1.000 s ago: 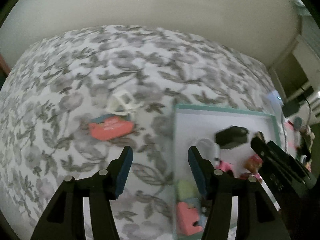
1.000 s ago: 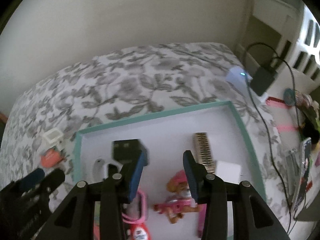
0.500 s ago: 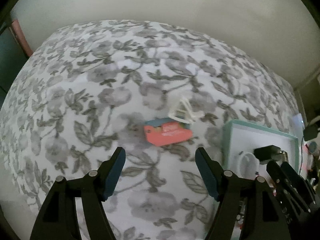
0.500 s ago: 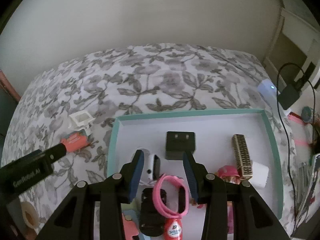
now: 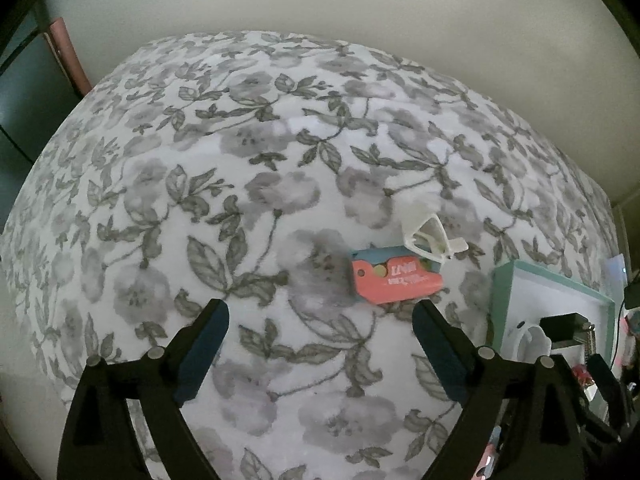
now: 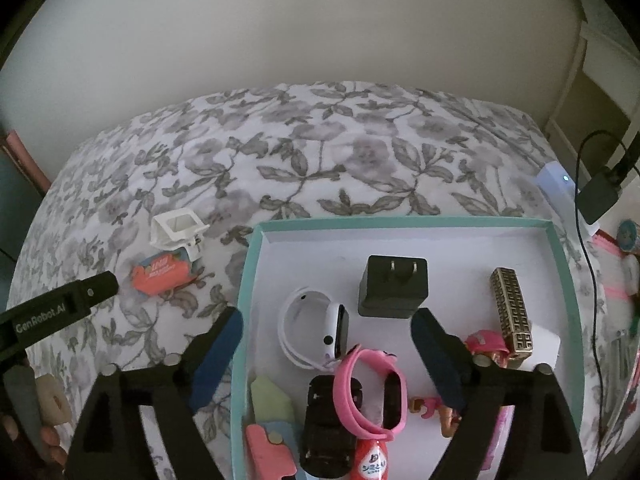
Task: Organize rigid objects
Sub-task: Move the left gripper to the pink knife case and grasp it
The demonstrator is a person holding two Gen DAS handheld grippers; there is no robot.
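Just ahead of your wide-open left gripper [image 5: 320, 344], your coral box [image 5: 396, 278] lies flat, long axis crosswise, while your right gripper [image 6: 326, 344] gapes above the tray [image 6: 560, 248].

Black gripper frames with silver screws, blue-padded fingers [image 5: 202, 354], white "GenRobot.AI" lettering.

grey floral bedspread [image 5: 260, 184], coral-and-blue box [image 5: 394, 278], teal-rimmed white tray [image 6: 400, 224], pink band [image 6: 352, 392], black charger [image 6: 394, 286].
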